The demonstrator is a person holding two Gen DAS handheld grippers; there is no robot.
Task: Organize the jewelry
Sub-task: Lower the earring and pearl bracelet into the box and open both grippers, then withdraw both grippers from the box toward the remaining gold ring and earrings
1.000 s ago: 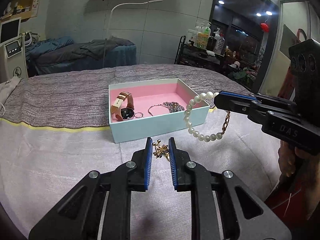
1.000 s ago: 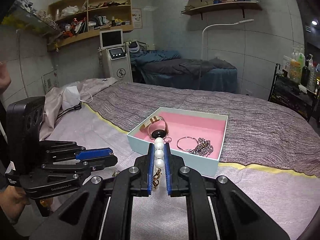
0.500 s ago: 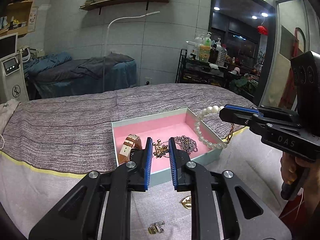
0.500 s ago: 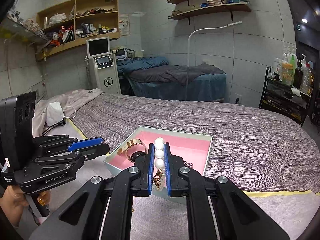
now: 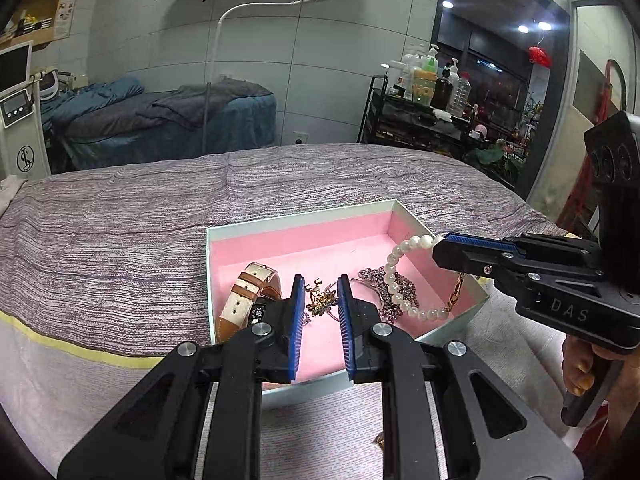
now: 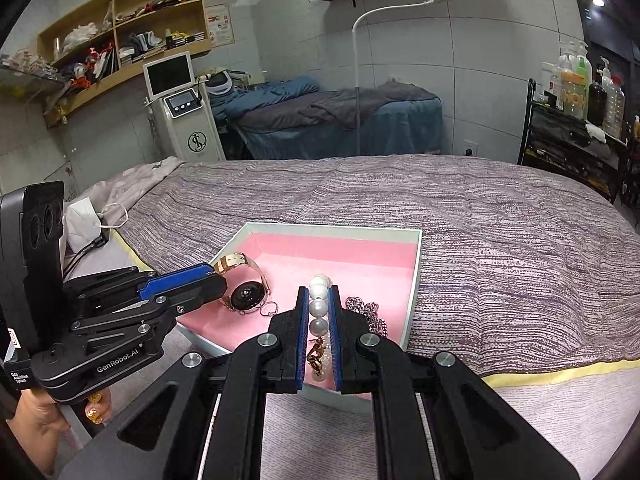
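Observation:
A pale blue box with a pink lining (image 5: 304,220) (image 6: 414,280) sits on the bed. In it lie a watch with a tan strap (image 5: 244,296) (image 6: 246,294), a small ring (image 6: 267,310) and a silver chain (image 5: 400,284) (image 6: 370,314). My left gripper (image 5: 320,296) (image 6: 218,278) is over the box, shut on a small gold brooch (image 5: 319,300). My right gripper (image 6: 319,304) (image 5: 438,246) is shut on a pearl bracelet (image 5: 394,284) (image 6: 319,306), which hangs over the box's right side with its gold clasp (image 5: 456,294).
A gold piece (image 5: 380,442) lies on the grey cover in front of the box. A purple knit blanket (image 5: 120,232) lies under and behind the box. A white mask and cable (image 6: 86,220) lie at the bed's left edge.
Both grippers have moved forward from in front of the box to over it. The brooch came up off the cover in the left gripper. The pearl bracelet now hangs over the pink lining.

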